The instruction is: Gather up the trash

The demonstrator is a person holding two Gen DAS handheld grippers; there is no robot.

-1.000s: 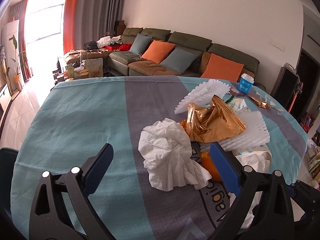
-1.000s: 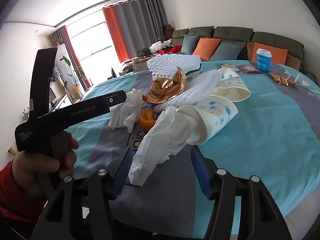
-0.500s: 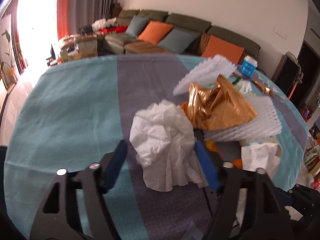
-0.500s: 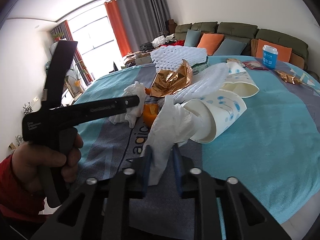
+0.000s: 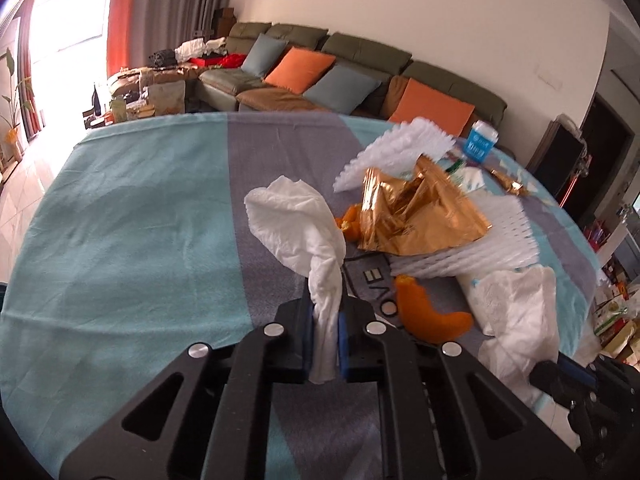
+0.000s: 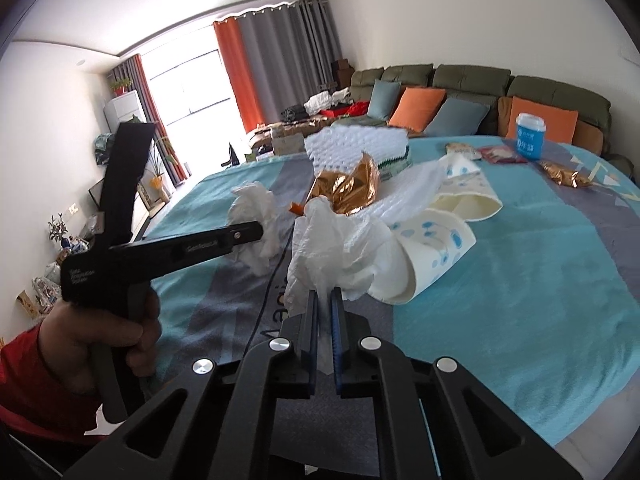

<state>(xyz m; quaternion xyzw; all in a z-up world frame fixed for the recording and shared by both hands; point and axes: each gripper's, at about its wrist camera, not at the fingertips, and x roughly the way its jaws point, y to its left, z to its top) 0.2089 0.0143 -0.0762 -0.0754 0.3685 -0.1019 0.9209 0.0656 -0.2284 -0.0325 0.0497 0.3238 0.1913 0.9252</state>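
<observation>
My left gripper (image 5: pixel 325 312) is shut on a crumpled white tissue (image 5: pixel 304 228) and holds it above the tablecloth. My right gripper (image 6: pixel 325 300) is shut on a second white tissue (image 6: pixel 332 248), which sits against a fallen paper cup (image 6: pixel 432 252). The left gripper also shows in the right wrist view (image 6: pixel 256 232), held by a hand, with its tissue (image 6: pixel 256 220). The second tissue shows in the left wrist view (image 5: pixel 520 312). A gold foil wrapper (image 5: pixel 416 216), orange peel (image 5: pixel 432 316) and white foam netting (image 5: pixel 472 240) lie in the pile.
The table carries a teal and grey cloth (image 5: pixel 120 240). A second paper cup (image 6: pixel 468 196), a blue tub (image 6: pixel 530 142) and snack wrappers (image 6: pixel 564 174) lie farther back. A sofa with cushions (image 5: pixel 320 76) stands behind the table.
Both grippers went from open around the tissues to shut on them. The left gripper has lifted its tissue off the cloth, uncovering the orange peel.
</observation>
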